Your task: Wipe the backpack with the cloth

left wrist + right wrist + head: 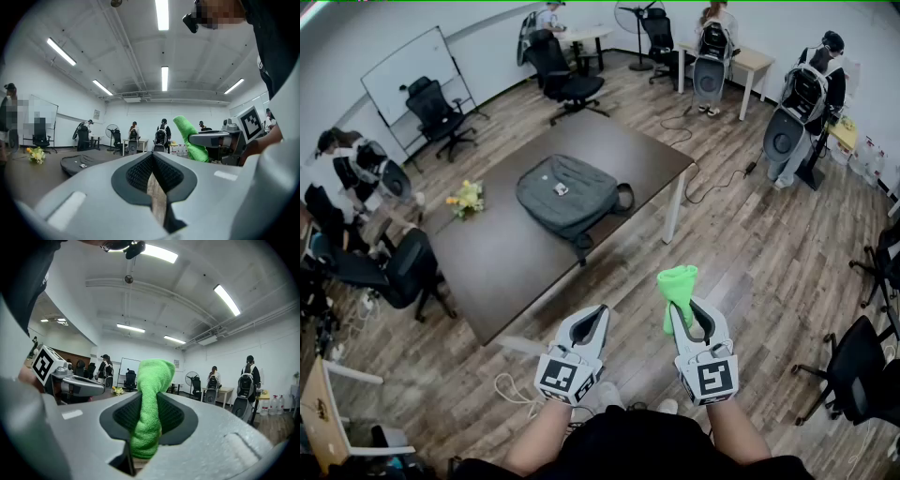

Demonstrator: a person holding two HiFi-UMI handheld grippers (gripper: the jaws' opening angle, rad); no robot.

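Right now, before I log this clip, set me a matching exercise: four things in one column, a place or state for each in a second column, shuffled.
Things:
1. cloth
2. backpack
3. flowers
4. left gripper

Places or states:
A. lying flat on the middle of the table
B. jaws together, nothing between them
C. clamped in the right gripper, sticking up
D. on the table near its left edge in the head view, apart from the backpack

Pairs: 1-C, 2-A, 3-D, 4-B.
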